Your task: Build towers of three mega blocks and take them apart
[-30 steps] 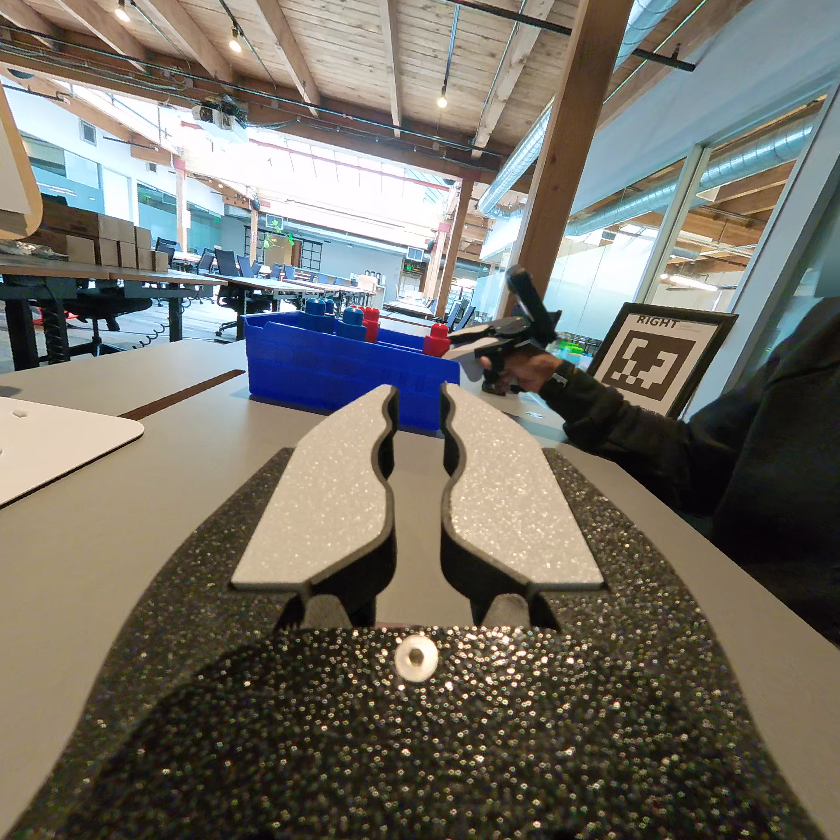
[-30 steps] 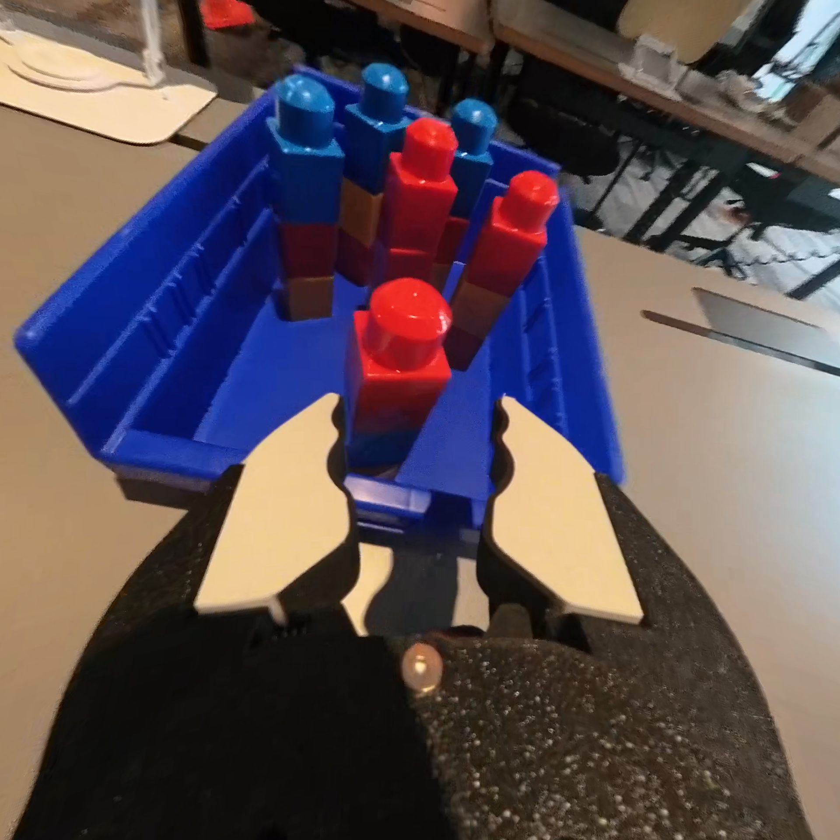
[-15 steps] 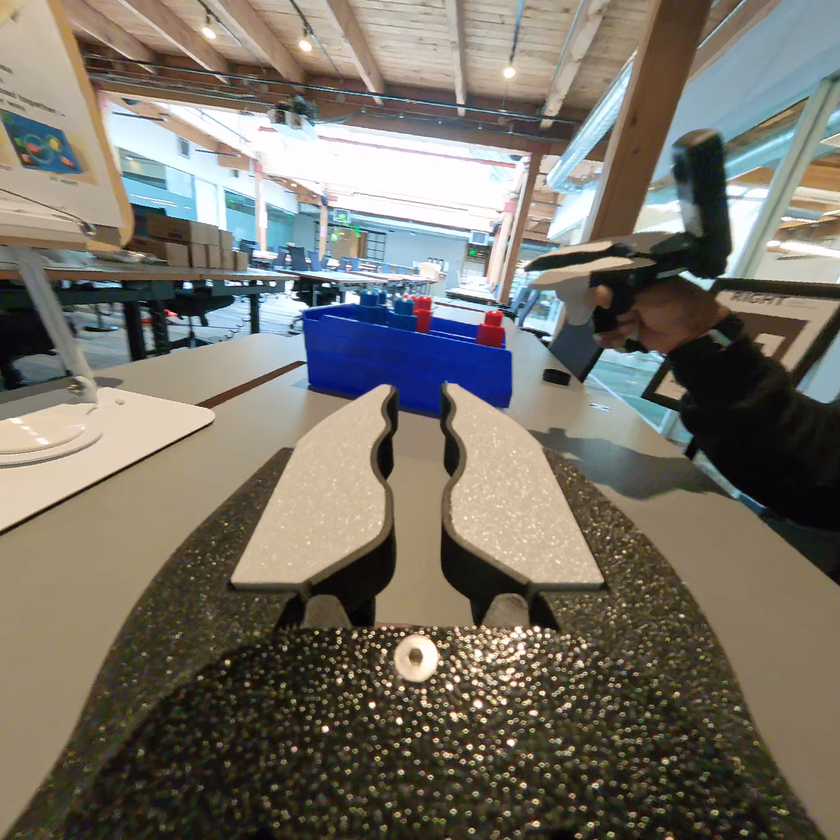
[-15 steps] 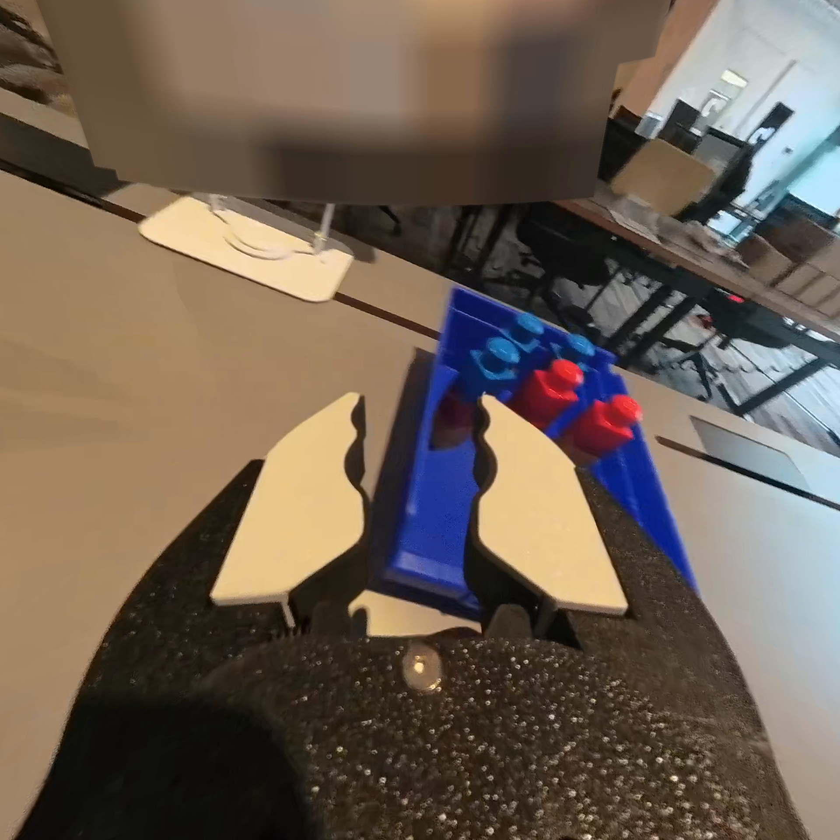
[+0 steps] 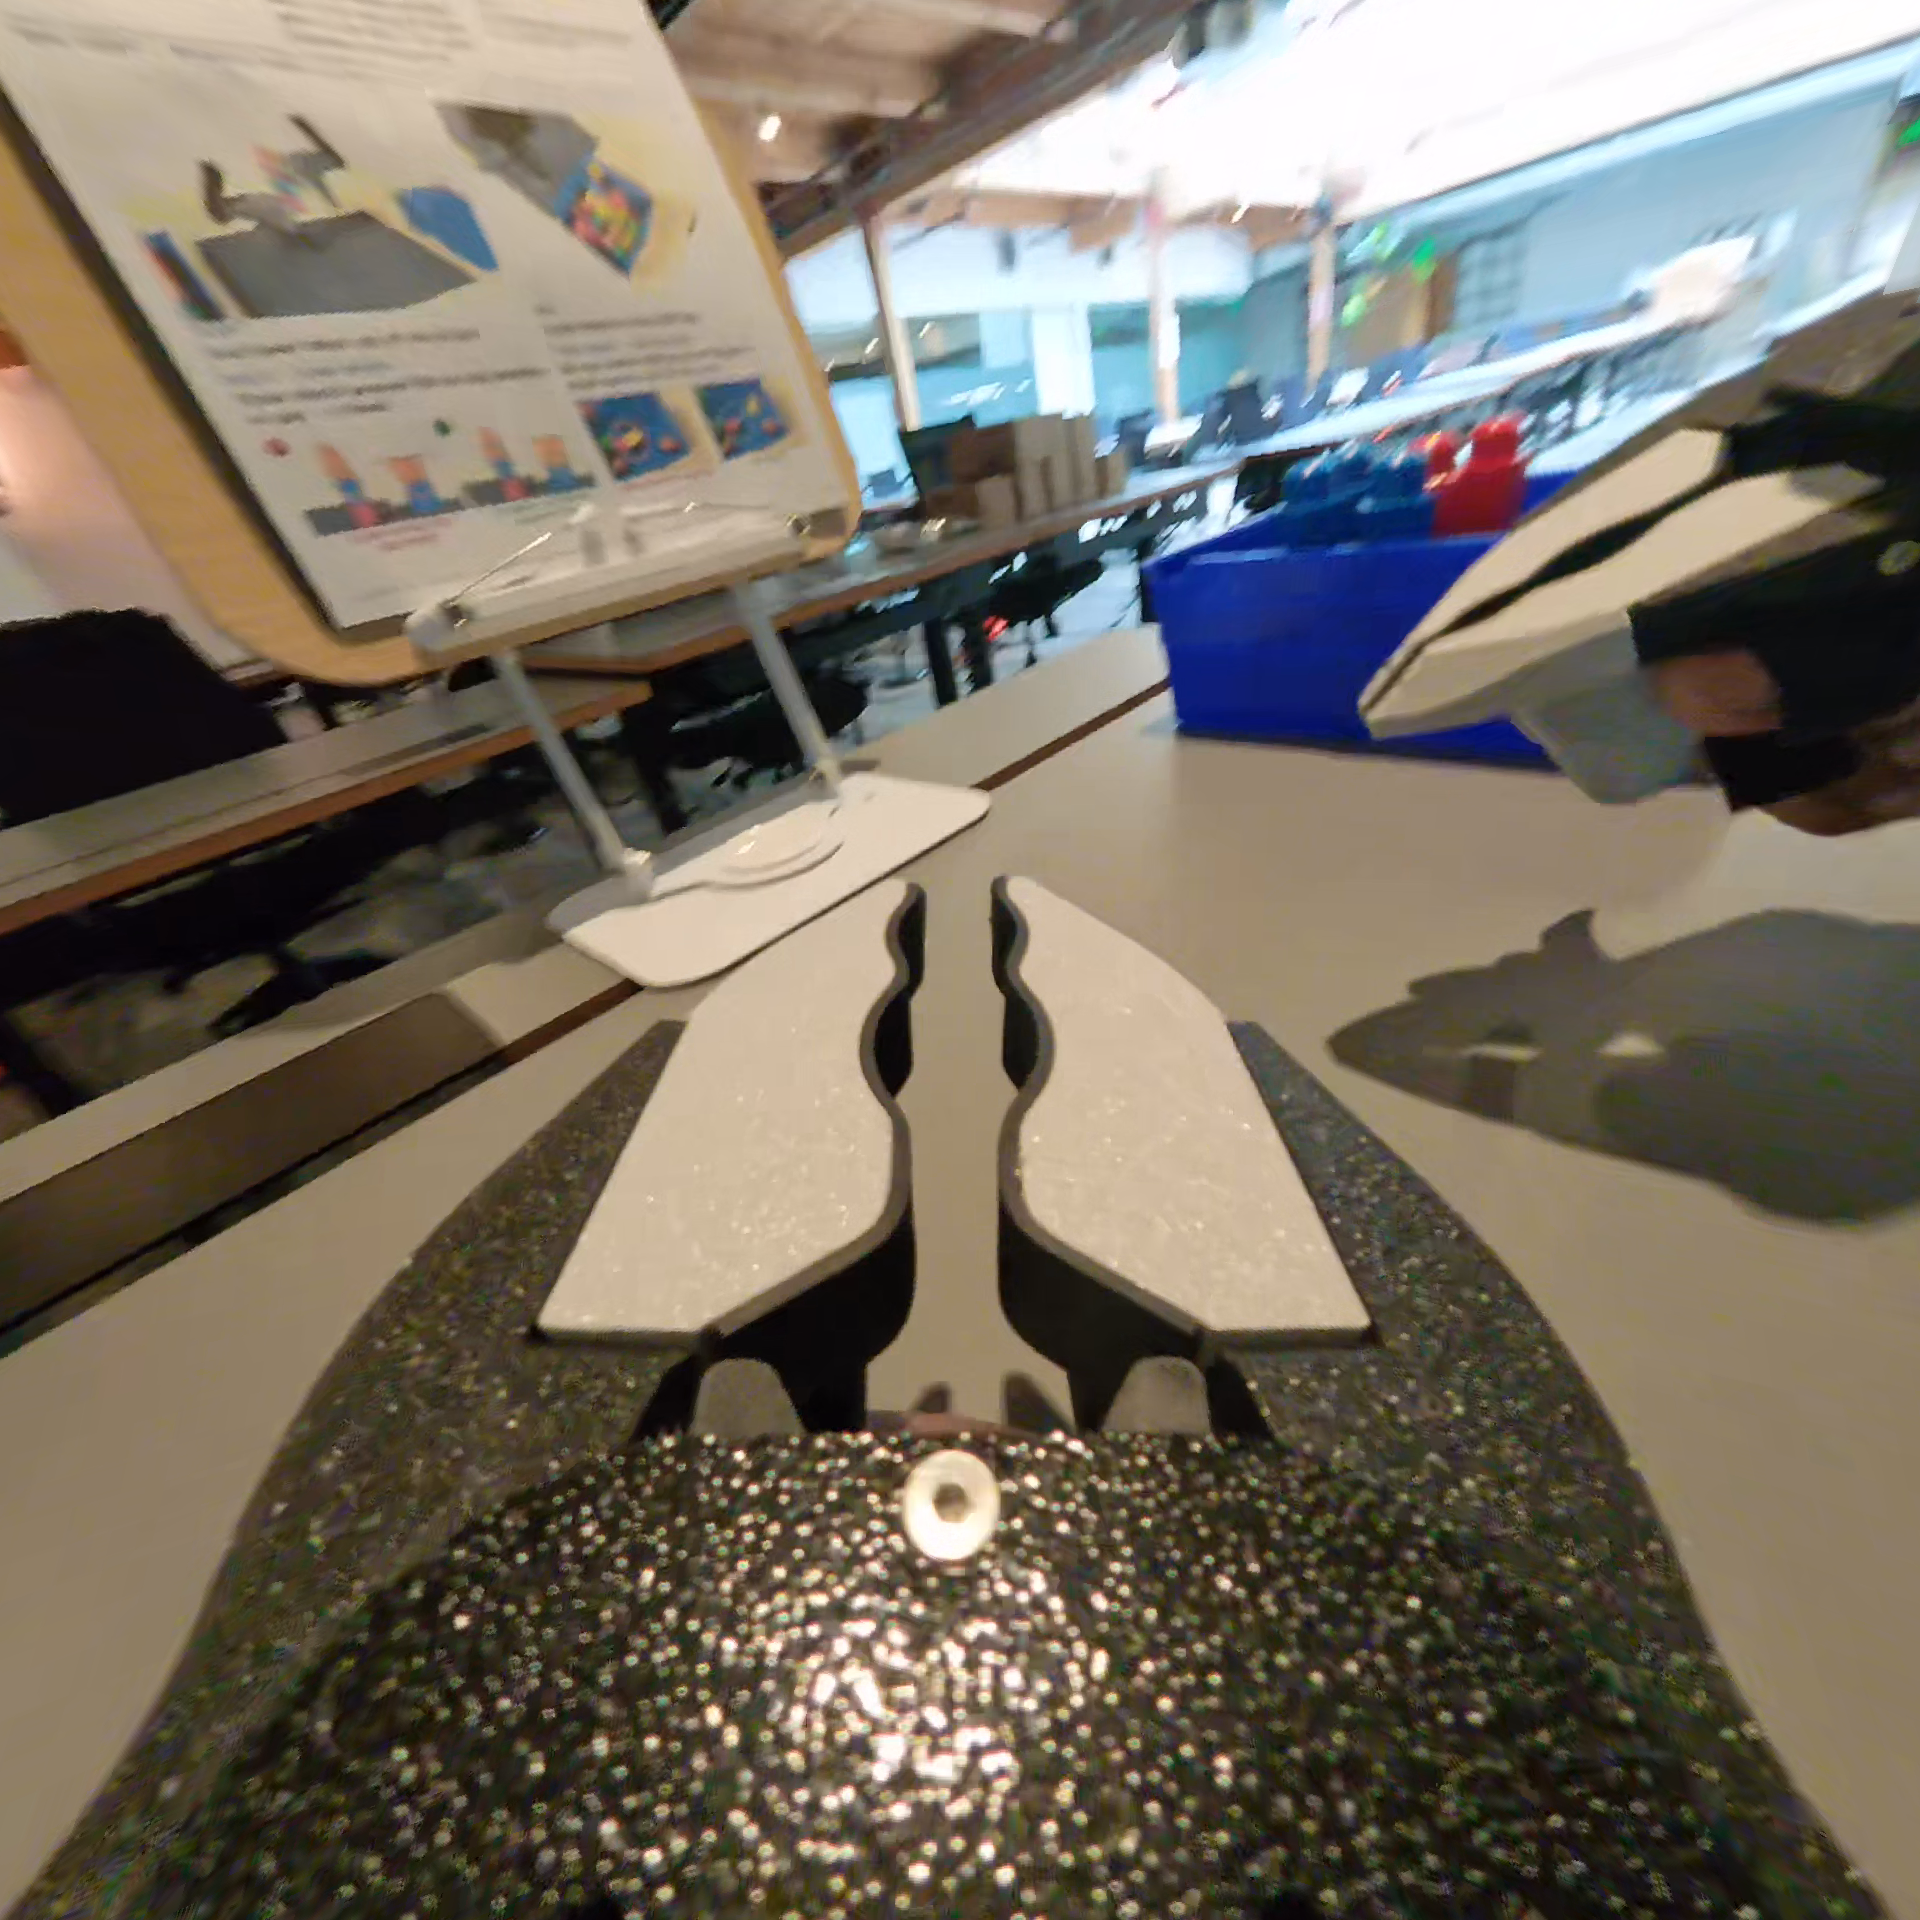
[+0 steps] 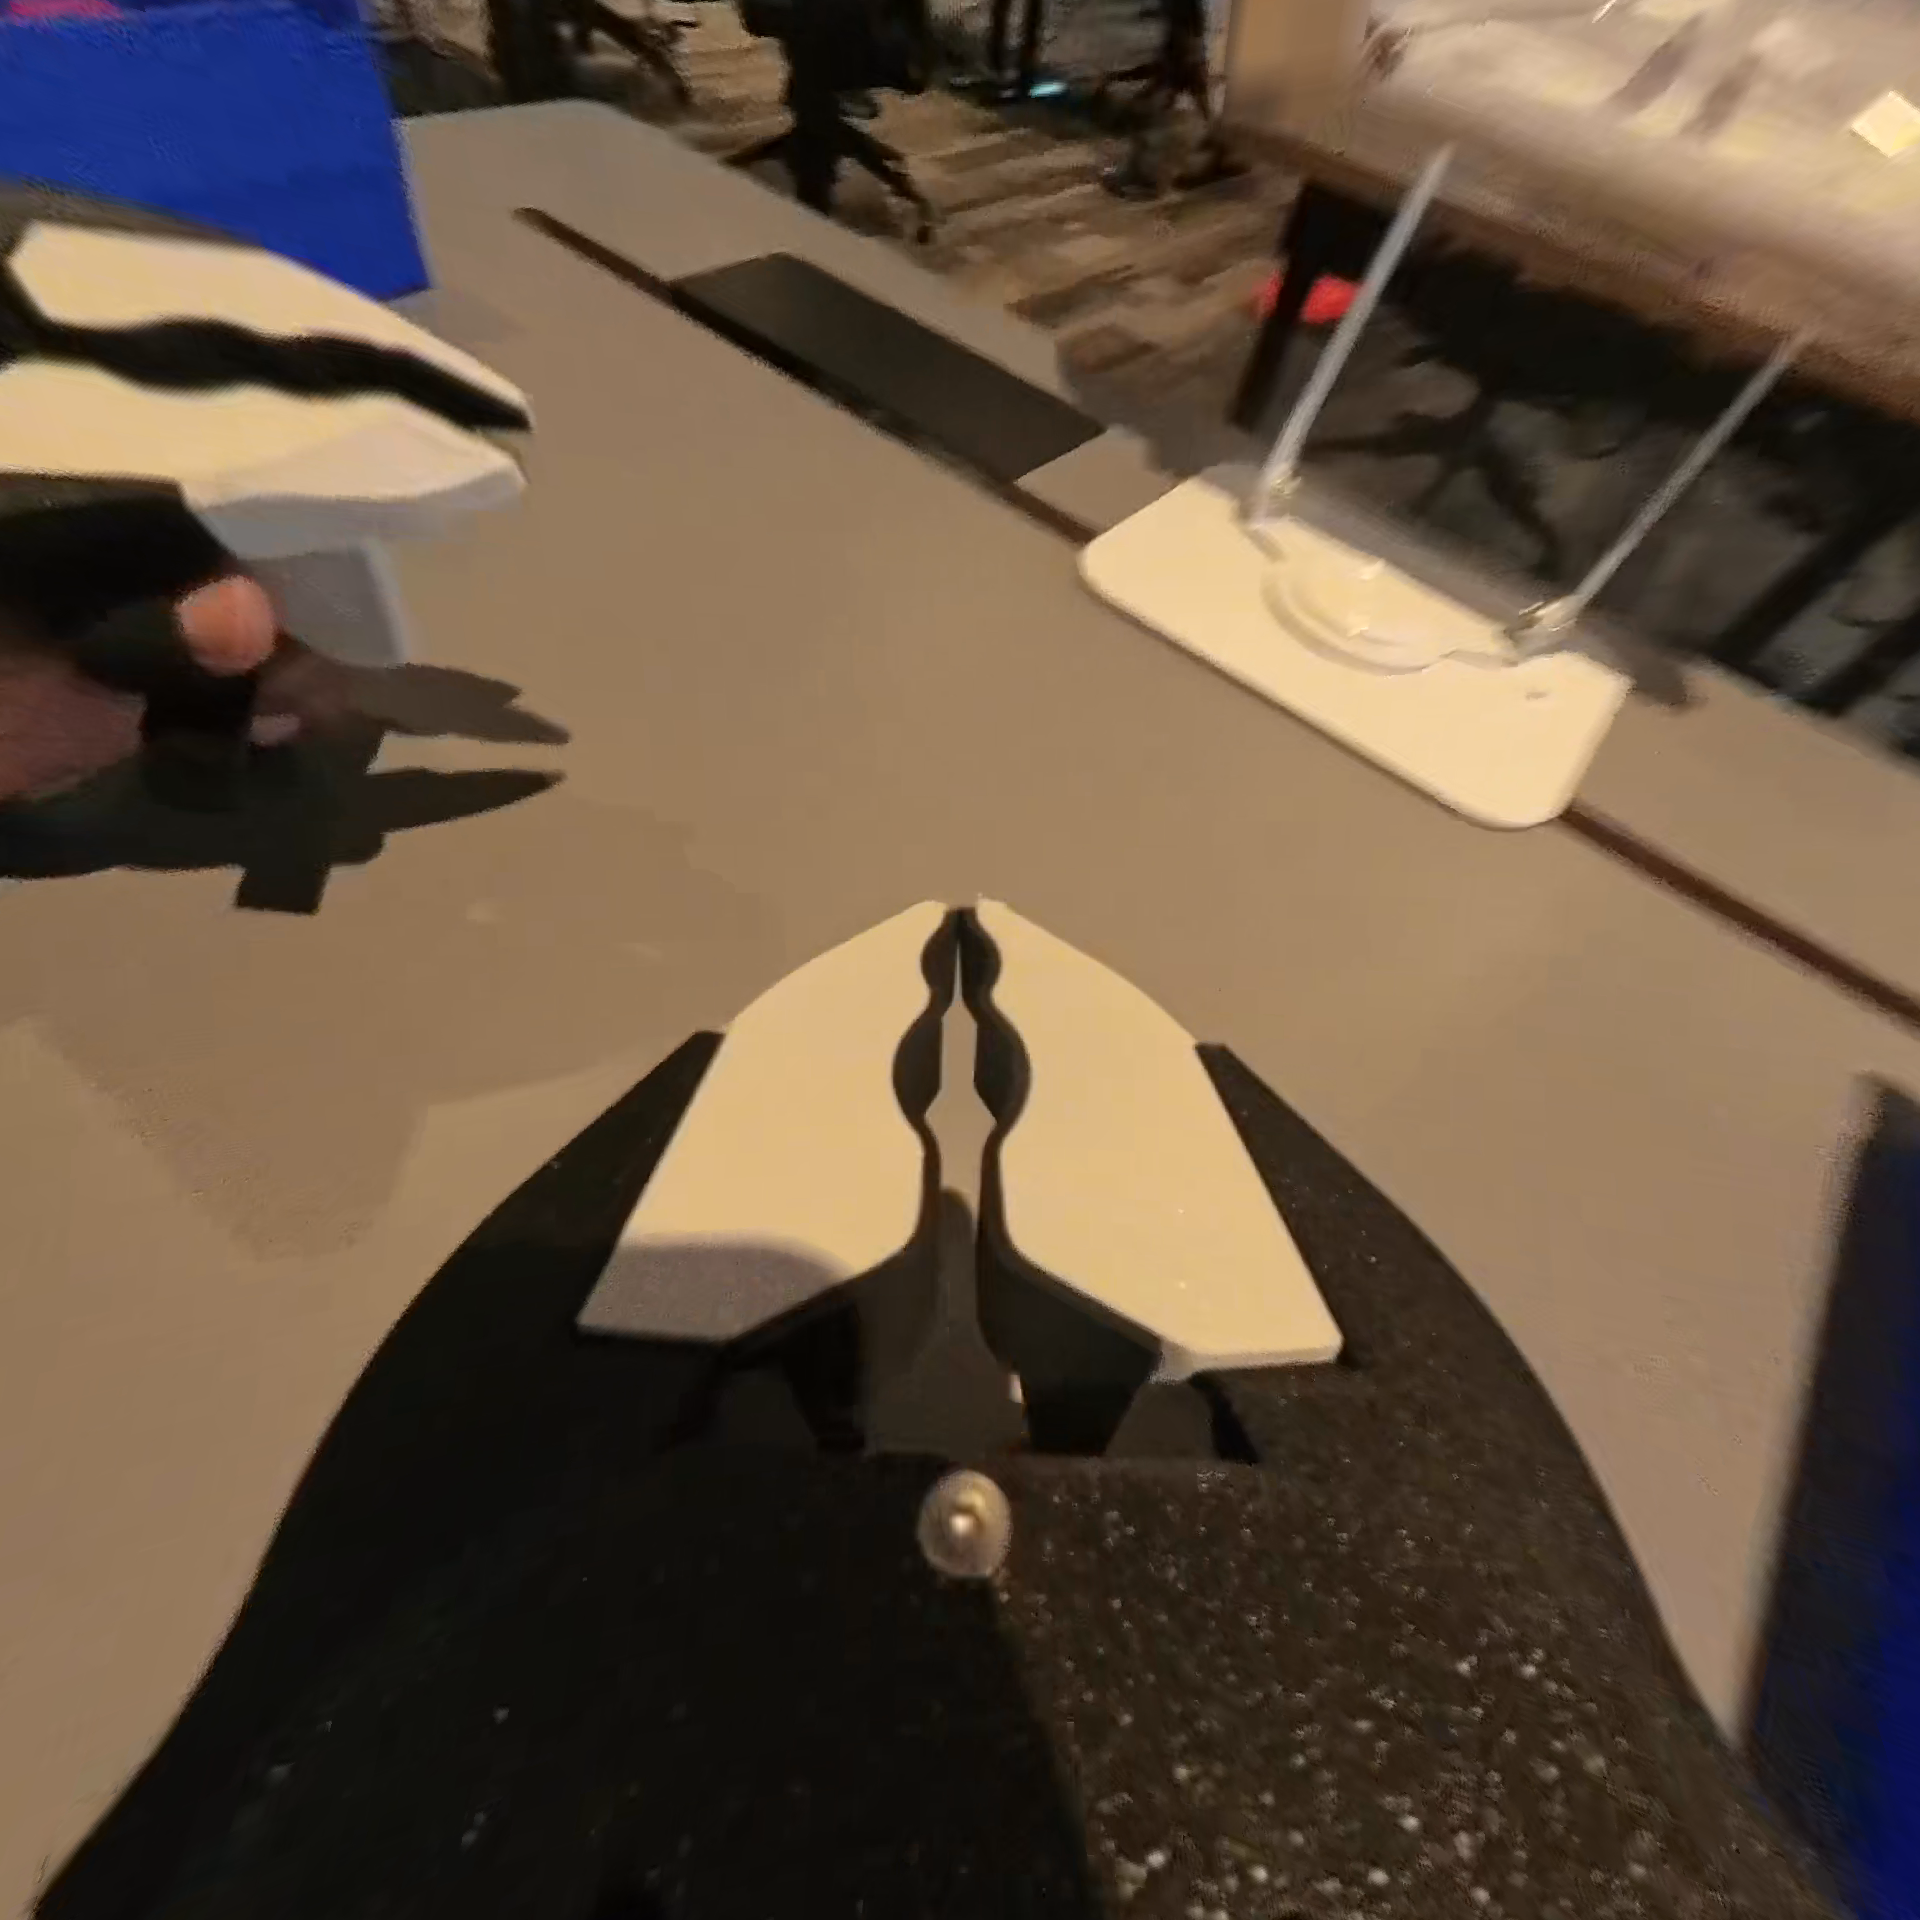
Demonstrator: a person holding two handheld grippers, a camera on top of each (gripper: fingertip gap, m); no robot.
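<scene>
The blue bin (image 5: 1299, 623) stands at the far right of the grey table, with red and blue block towers (image 5: 1475, 468) upright inside it. My left gripper (image 5: 958, 904) hovers low over the table, empty, with only a narrow gap between its fingers. My right gripper (image 6: 961, 914) is shut and empty, its tips touching above bare table. It also shows in the left wrist view (image 5: 1397, 691), held by a hand in front of the bin. The left gripper shows at the left of the right wrist view (image 6: 514, 436). A corner of the bin (image 6: 208, 135) shows behind it.
A document stand with a white base (image 5: 779, 883) and a tilted board (image 5: 416, 291) stands at the table's far edge; its base also shows in the right wrist view (image 6: 1351, 644). A dark slot (image 6: 883, 353) runs along the table. A blurred blue shape (image 6: 1870, 1455) is at the right edge. My hands' fingertips stand some 15 centimetres from each other.
My right gripper left the bin, swung away from it and shut, holding nothing. My left gripper turned left toward the document stand; its finger gap is unchanged.
</scene>
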